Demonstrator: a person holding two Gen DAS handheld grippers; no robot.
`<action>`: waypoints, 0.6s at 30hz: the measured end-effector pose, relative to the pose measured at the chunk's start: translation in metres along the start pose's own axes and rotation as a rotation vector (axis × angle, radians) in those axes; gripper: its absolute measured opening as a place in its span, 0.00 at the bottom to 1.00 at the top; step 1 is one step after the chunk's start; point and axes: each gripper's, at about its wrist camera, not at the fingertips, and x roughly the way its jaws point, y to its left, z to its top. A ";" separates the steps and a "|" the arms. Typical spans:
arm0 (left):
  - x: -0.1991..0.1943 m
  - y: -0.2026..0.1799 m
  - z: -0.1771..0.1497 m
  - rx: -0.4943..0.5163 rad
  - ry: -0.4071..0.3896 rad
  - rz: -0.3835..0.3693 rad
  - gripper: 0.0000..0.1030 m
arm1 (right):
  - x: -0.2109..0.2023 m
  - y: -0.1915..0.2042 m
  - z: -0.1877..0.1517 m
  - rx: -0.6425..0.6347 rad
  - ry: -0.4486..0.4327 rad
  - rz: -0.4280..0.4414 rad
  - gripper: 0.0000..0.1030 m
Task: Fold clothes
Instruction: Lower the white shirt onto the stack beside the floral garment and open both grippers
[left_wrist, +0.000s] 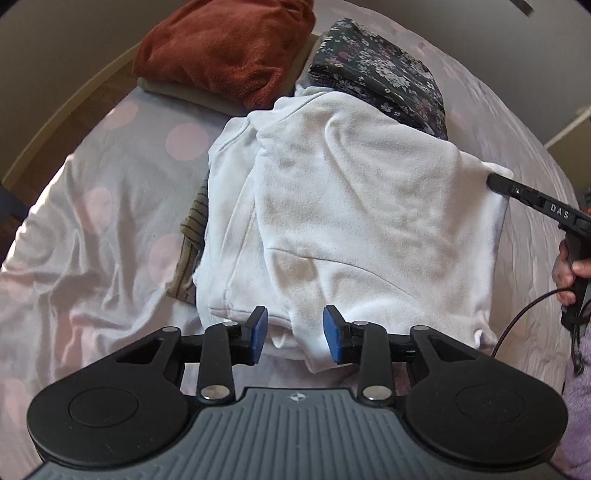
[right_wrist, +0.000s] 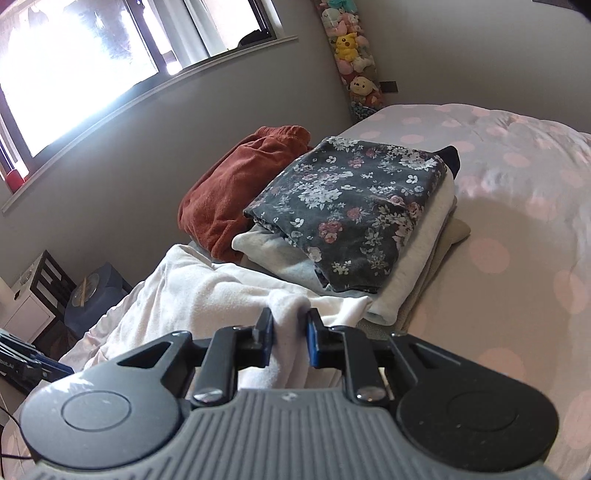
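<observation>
Left wrist view: the white garment (left_wrist: 351, 206) is spread across the centre of the frame on the dotted bedcover (left_wrist: 110, 206). The left gripper (left_wrist: 294, 334) is held over its near hem, jaws spread, nothing between the 2 blue pads (left_wrist: 258, 334). At right, the right gripper (left_wrist: 496, 181) is seen at the garment's corner. Right wrist view: a white fold is pinched between the right gripper's jaws. A floral stack (right_wrist: 351, 206) and rust garment (right_wrist: 236, 184) are seen beyond.

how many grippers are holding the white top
1. The right gripper pinches the white top at its far right corner; the left gripper sits open at its near hem.
</observation>
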 end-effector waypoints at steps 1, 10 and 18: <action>-0.002 0.000 0.005 0.037 -0.004 0.004 0.39 | 0.001 0.000 0.000 -0.003 0.003 -0.001 0.20; 0.024 -0.017 0.066 0.543 -0.147 0.105 0.47 | 0.003 0.003 0.002 -0.039 0.027 -0.019 0.20; 0.063 -0.054 0.113 0.936 -0.088 0.126 0.50 | 0.008 -0.002 0.001 -0.033 0.046 -0.012 0.21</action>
